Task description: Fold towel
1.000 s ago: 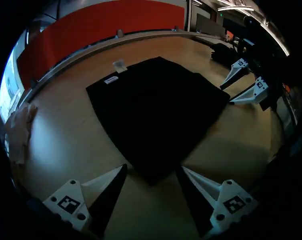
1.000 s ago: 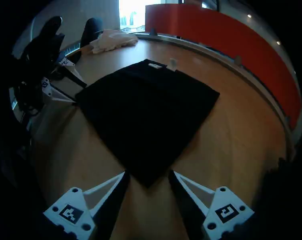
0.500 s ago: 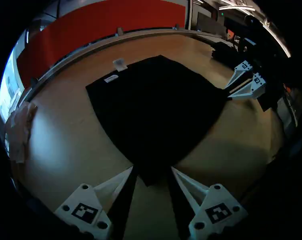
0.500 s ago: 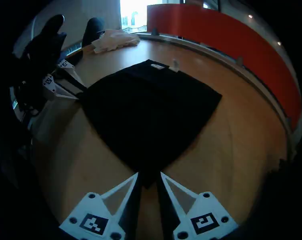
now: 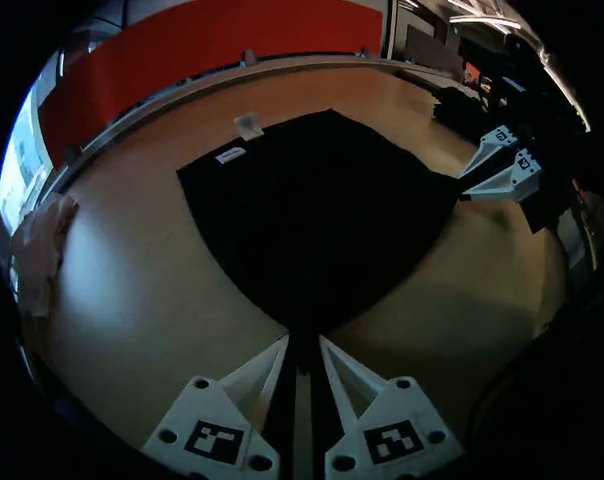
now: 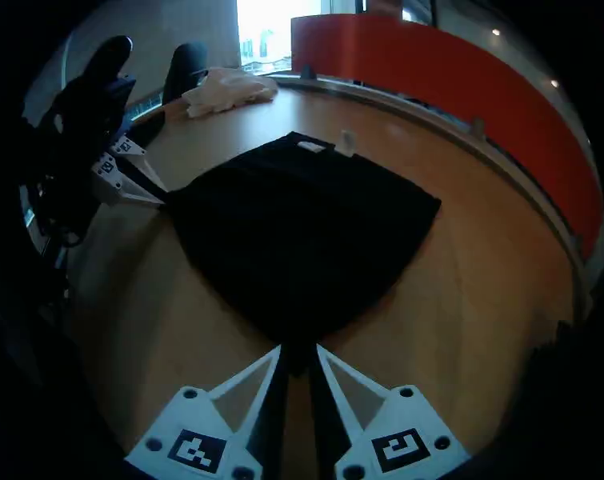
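Newly closed: left hand-held gripper; right hand-held gripper | on towel corners

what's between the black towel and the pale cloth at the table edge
Just bare table between the towel and the pale cloth, in the left gripper view.

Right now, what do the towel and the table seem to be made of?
Towel: black matte cloth, probably soft; it reflects nothing and its edges bow. Weave too dark to tell. Table: pale wood or wood-look laminate, smooth and semi-gloss; a soft sheen of light lies across it.
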